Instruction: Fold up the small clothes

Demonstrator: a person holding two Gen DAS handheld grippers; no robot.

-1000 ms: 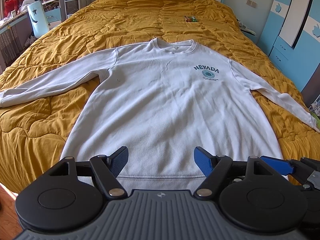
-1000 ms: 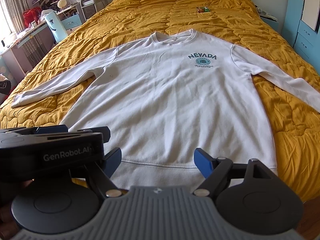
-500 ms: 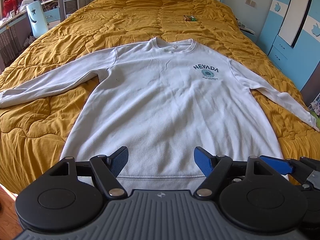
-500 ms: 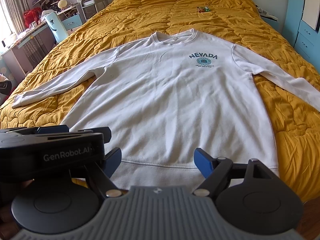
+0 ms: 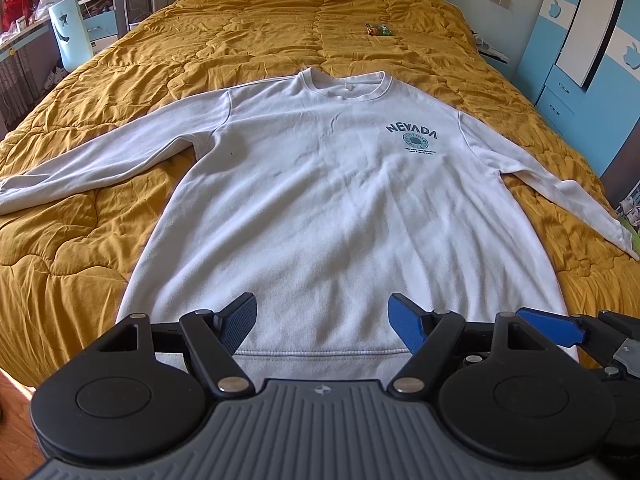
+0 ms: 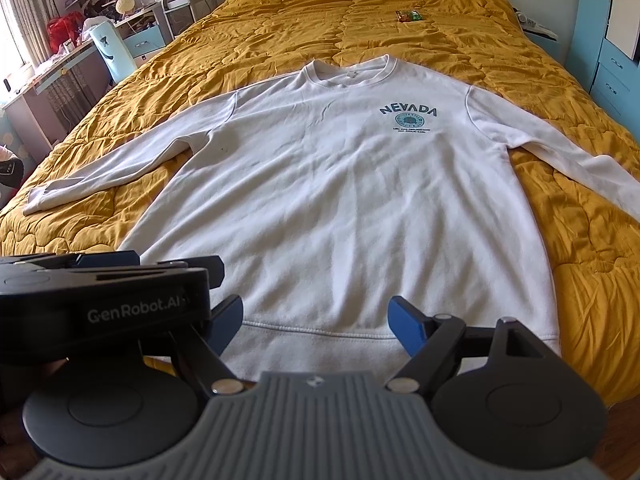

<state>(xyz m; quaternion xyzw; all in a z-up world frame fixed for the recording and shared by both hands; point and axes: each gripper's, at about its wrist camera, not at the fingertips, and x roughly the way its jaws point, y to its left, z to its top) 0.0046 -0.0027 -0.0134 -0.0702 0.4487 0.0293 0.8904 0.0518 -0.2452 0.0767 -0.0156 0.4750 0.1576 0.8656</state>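
While both tools hover at the foot of the bed, nothing is gripped.
Sweatshirt: white fleece sweatshirt [image 5: 340, 208] with a ribbed collar and hem, flat and face up, sleeves spread wide.
Print: dark teal "NEVADA" lettering [image 6: 408, 111] above a round emblem.
Quilt: mustard quilt [image 5: 280, 12], puffy and creased, beneath the sweatshirt.
Left gripper [image 5: 322, 318]: blue ribbed pads spread apart over the hem, pinching nothing.
Right gripper [image 6: 316, 320]: pads spread wide too, above the hem band.
Packet: small green packet [image 6: 409, 15] near the headboard, well apart from the collar.
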